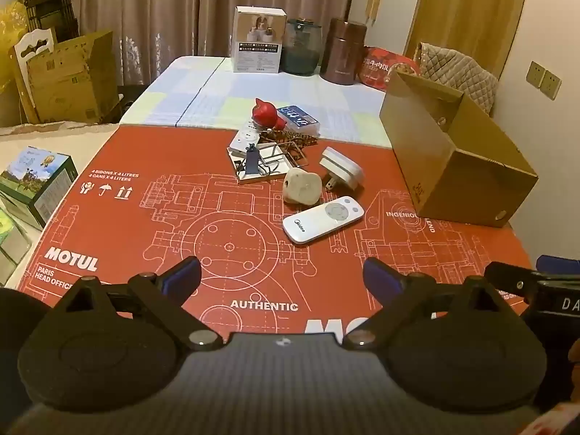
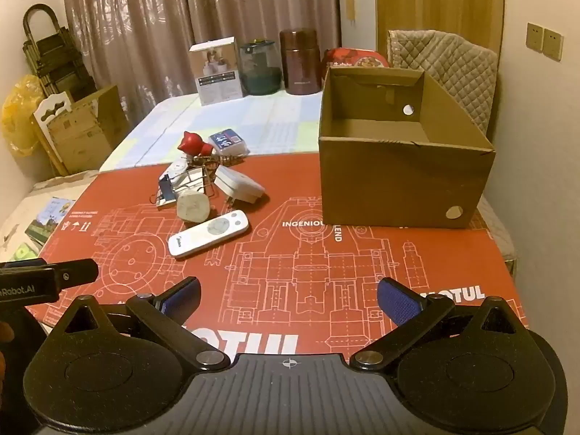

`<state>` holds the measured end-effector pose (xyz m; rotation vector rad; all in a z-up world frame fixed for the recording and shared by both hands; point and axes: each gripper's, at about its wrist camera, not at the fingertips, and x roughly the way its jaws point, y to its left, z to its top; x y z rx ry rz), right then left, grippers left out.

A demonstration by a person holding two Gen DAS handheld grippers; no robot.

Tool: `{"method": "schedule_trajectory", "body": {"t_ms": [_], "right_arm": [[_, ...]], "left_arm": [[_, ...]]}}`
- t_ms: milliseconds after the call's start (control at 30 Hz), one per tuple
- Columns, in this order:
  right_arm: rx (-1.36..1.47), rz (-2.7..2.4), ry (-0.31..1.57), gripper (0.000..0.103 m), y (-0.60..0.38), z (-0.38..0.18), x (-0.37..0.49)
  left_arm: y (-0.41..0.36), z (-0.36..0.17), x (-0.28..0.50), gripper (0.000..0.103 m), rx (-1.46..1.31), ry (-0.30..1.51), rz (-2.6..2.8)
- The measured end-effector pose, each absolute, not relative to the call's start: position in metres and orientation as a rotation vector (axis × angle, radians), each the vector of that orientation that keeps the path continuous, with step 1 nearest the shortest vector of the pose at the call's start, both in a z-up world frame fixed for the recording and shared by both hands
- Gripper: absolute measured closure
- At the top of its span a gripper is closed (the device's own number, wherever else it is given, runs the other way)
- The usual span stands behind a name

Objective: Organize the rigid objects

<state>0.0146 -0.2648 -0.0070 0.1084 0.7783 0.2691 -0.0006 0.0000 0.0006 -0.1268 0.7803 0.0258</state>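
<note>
Both your grippers are wide open with nothing in them, left gripper and right gripper hovering over the red surface. The white remote lies just in front of the small clutter pile, and the empty cardboard box sits off to the right.

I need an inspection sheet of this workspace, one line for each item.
Surface: red printed cardboard sheet laid flat.
Job's things: white remote, white plug adapter, beige plug, red figurine, blue card box in one pile; cardboard box open, empty.
Clutter: jars and white carton behind.
Grippers: left gripper and right gripper open, holding nothing.
Cables: nothing seen.
Surroundings: curtains, padded chair.
</note>
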Motion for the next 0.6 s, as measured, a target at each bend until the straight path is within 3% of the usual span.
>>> {"method": "schedule_trajectory", "body": {"t_ms": [600], "right_arm": [[0.112, 0.268, 0.781, 0.002, -0.2647, -0.0116, 0.0144]], "left_arm": [[0.0012, 0.0030, 0.0000, 0.010, -0.132, 0.777, 0.008]]}}
